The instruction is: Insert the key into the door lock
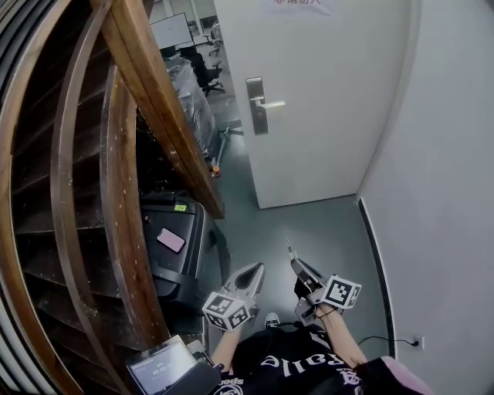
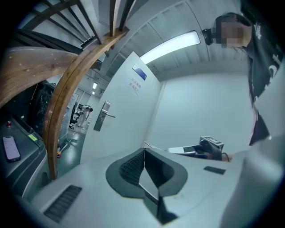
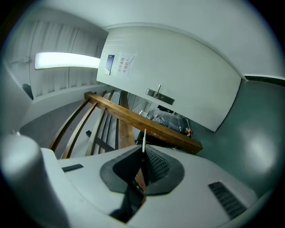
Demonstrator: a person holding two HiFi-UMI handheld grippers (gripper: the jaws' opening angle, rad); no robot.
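Metal key [image 3: 144,139] clamped blade-forward in my right gripper [image 3: 143,152] so I can aim it; door lock [image 1: 259,106] well ahead, not yet reached; my left gripper [image 2: 144,151], jaws pressed together and empty, waits aside.

The grey floor [image 1: 309,224] at frame centre lies open to the white door [image 1: 324,100]. A brown wooden stair beam [image 1: 166,108] crowds the left.

Office building, passage beside curved wooden staircase [image 1: 158,108]. White door [image 1: 324,116] with steel lever handle [image 1: 267,103] and paper notice [image 1: 292,6] (print too small to read). Beyond opening: monitor [image 1: 171,31], black office chair [image 1: 203,69]. Smooth grey-green floor [image 1: 309,224], plain white walls, ceiling strip light [image 2: 171,44].
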